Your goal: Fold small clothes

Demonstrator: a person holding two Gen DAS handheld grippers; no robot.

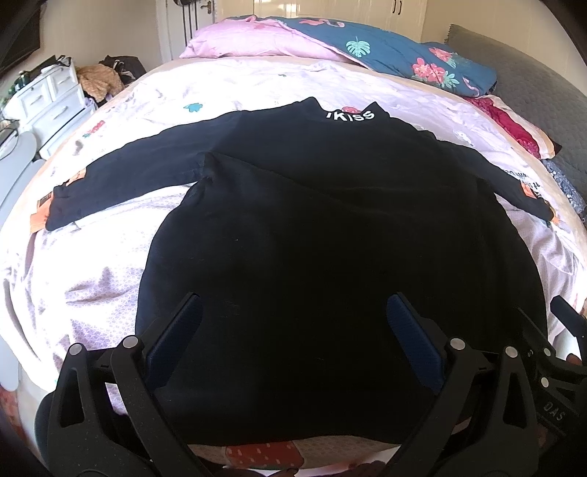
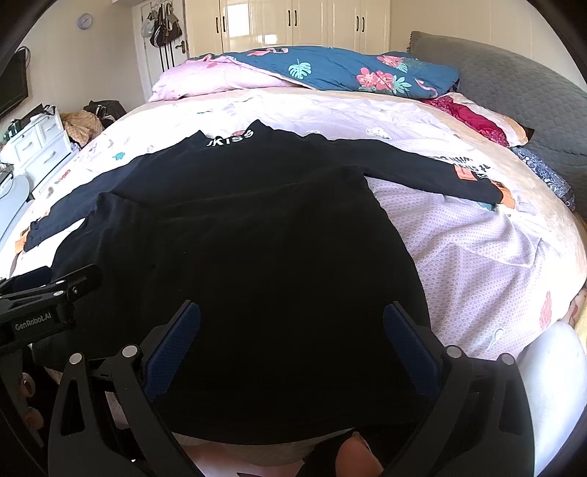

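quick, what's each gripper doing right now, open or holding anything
Left gripper: open, jaws spread wide over the black long-sleeve top, holding nothing.
Right gripper: open, jaws spread wide over the same top, holding nothing.

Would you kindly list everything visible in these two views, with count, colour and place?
Top: one, black, white lettering at collar, spread flat on the bed, sleeves out.
Bed sheet: one, pale pink patterned, under the top.
Quilt: one, blue floral with pink side, bunched at far edge.
Pillow: one, grey, far right.
Drawers: one unit, white, left of bed.
Wardrobe: cream, back wall.
Clock: one, left wall.
Left gripper: black, blue pads, open over the hem.
Right gripper: same, open over the hem.
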